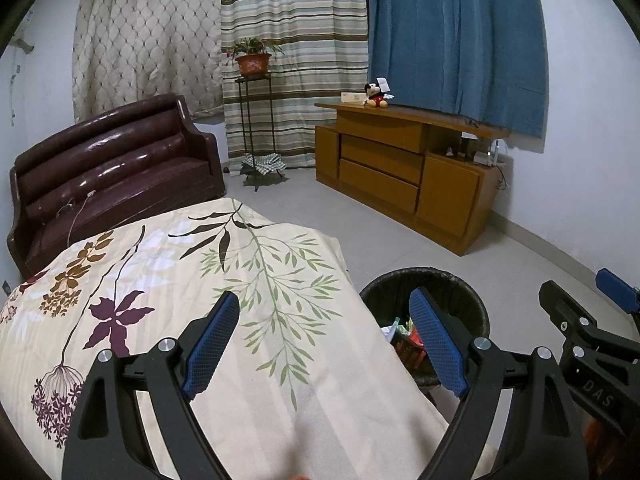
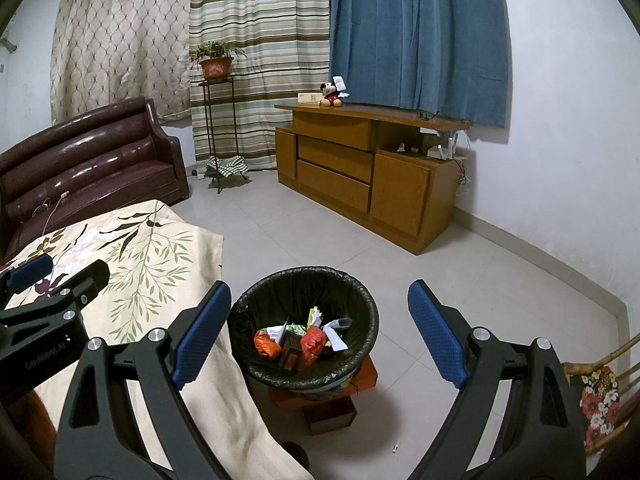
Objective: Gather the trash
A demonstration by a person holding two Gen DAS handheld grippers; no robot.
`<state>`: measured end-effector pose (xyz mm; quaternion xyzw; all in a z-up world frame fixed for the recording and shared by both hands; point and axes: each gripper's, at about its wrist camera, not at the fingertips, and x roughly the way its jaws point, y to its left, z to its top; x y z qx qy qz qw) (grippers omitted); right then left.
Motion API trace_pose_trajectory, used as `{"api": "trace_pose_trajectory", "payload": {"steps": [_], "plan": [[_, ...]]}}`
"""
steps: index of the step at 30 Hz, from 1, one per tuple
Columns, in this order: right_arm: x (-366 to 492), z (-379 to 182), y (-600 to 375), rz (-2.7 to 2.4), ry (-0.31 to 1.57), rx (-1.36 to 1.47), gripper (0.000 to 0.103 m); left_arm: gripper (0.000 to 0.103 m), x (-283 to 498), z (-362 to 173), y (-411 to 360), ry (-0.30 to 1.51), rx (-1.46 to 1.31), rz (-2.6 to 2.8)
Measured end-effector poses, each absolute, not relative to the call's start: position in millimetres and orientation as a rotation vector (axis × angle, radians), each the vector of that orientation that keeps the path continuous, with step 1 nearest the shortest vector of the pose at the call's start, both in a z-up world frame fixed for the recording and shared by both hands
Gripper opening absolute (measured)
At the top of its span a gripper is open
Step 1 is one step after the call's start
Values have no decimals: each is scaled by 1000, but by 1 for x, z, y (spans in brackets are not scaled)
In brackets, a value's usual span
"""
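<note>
Sofa: a dark maroon leather sofa (image 1: 116,168) at far left, a white cable lying on its seat.
Table: a surface under a cream floral cloth (image 1: 192,304), in front of the sofa.
Left gripper: the left gripper (image 1: 324,312) hangs above the cloth's right edge, blue-padded fingers (image 1: 212,344) spread wide, nothing between them (its right finger shows in front of the bin).
Plant stand: a potted plant (image 2: 216,65) on a tall metal stand before the striped curtain.
Trash bin: a round bin with a black liner (image 2: 304,376) on the tiled floor just beside the table's right edge, sitting on a low reddish-brown stand.
Trash: crumpled wrappers and paper scraps (image 2: 304,340) piled inside the bin, orange, red, white and green.
Right gripper: the right gripper (image 2: 320,304) hovers over the bin, fingers wide apart and holding nothing.
Cabinet: a wooden cabinet (image 2: 360,176) against the far wall, a Mickey Mouse toy (image 2: 331,94) on top, under a blue curtain.
Floor: one small white scrap (image 2: 395,447) lies on the tiles near the bin's stand.
</note>
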<state>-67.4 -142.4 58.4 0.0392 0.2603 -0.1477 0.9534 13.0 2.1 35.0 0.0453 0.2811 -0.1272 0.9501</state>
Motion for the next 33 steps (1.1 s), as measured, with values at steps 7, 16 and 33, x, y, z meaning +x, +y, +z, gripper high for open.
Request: {"api": "trace_pose_trajectory", "payload": {"steps": [7, 16, 33], "plan": [[-69, 59, -142, -299, 530, 80, 88, 84, 14, 33, 0, 579, 86, -271], [-68, 59, -141, -300, 531, 79, 88, 84, 17, 31, 0, 582, 80, -278], [-69, 61, -140, -299, 532, 79, 88, 86, 17, 22, -2, 596, 101, -267]]}}
